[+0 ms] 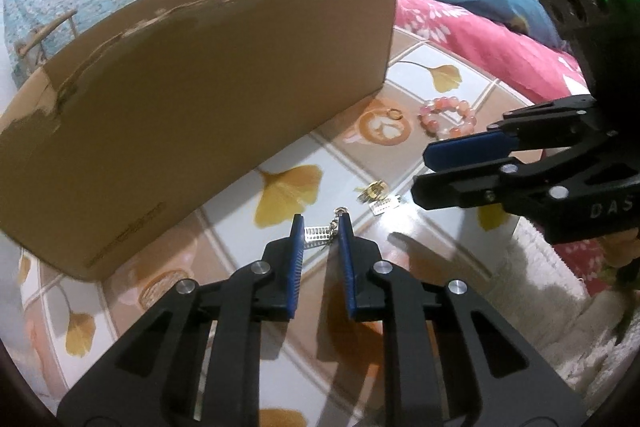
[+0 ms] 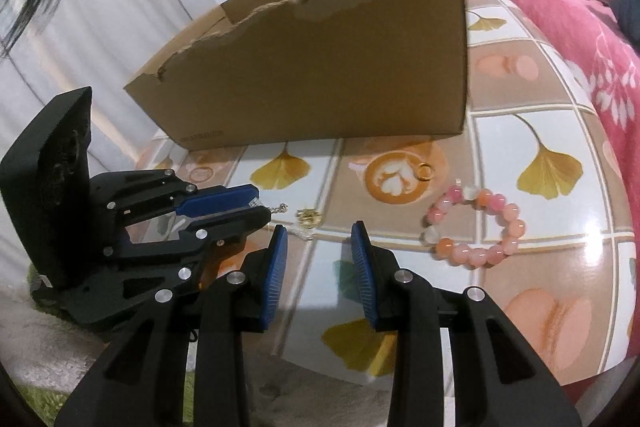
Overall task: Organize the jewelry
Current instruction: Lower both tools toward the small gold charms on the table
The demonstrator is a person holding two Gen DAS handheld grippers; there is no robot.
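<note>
Cardboard box (image 2: 320,67) torn-rimmed, contents hidden; your left gripper (image 1: 322,227) pinches what looks like metal earring (image 1: 318,235); right gripper (image 2: 318,239) open, empty.

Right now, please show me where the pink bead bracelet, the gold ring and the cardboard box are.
pink bead bracelet (image 2: 516,227): right wrist view, a bead on its right side.
gold ring (image 2: 425,171): right wrist view, on its band.
cardboard box (image 2: 320,75): right wrist view, front wall.

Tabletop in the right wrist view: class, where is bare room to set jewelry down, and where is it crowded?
Free: the table right of the cardboard box, beyond the pink bead bracelet. Crowded: the strip from the gold ring to the earrings by the left hand-held gripper.
</note>
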